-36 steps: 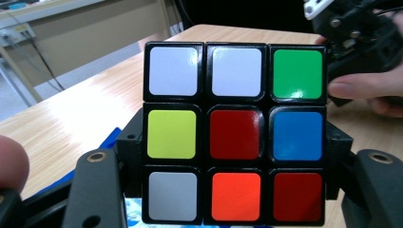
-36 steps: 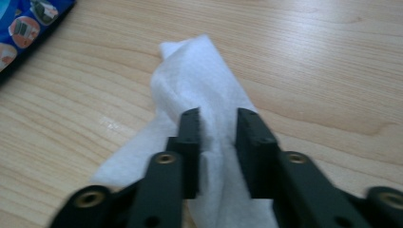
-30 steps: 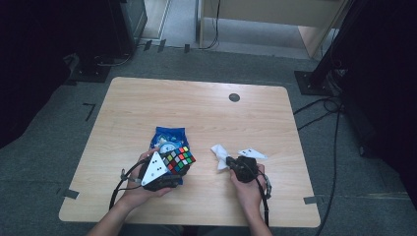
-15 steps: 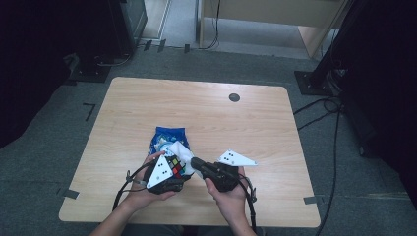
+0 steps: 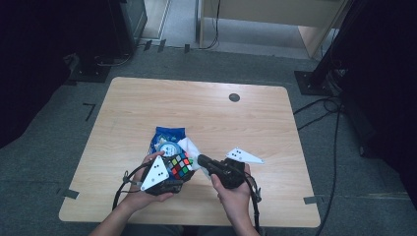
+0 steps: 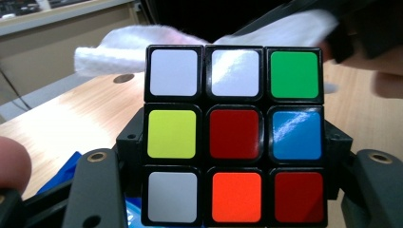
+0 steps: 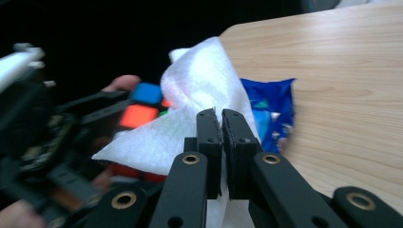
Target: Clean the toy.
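Between the left tongs (image 6: 233, 190), a clamped puzzle cube (image 6: 235, 135); white cloth (image 7: 190, 123) pinched by right tongs (image 7: 221, 118), touching it.

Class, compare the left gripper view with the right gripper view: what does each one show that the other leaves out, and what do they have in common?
Left gripper view: a whole sticker face of the cube, held between that gripper's jaws, and a round hole in the table.

Right gripper view: the right gripper shut on the white cloth, plus a blue packet on the wood.

Both: cube, cloth and wooden table.
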Action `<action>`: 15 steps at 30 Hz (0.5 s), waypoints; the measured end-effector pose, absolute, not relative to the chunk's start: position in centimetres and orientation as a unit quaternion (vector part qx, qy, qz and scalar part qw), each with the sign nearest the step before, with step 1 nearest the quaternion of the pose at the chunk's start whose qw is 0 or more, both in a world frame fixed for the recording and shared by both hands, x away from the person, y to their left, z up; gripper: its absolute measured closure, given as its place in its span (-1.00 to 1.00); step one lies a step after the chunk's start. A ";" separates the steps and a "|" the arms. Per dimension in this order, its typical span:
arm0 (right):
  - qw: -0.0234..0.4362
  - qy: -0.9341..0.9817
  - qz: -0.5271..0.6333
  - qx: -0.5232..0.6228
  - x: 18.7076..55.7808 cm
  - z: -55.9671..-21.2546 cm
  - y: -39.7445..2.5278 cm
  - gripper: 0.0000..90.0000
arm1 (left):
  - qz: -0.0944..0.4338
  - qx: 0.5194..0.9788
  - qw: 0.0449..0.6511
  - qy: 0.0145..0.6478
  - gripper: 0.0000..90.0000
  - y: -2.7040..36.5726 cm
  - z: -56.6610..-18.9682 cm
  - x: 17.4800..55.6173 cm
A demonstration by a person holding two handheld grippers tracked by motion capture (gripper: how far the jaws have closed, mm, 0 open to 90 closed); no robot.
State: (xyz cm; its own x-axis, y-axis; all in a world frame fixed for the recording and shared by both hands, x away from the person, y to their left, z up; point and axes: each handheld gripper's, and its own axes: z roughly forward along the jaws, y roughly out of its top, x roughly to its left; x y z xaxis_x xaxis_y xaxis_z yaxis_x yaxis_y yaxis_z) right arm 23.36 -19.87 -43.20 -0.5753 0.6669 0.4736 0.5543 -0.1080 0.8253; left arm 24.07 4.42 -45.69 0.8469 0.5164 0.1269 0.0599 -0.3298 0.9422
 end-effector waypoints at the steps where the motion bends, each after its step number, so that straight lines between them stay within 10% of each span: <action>1: 0.045 0.669 0.589 0.452 23.1 -42.9 -19.6 0.94 | 0.207 0.790 0.547 0.185 -0.25 4.4 -45.7 24.1; 15: 0.075 0.675 0.556 0.480 24.3 -44.4 -20.9 0.84 | 0.189 0.776 0.568 0.200 -0.25 5.2 -45.1 24.4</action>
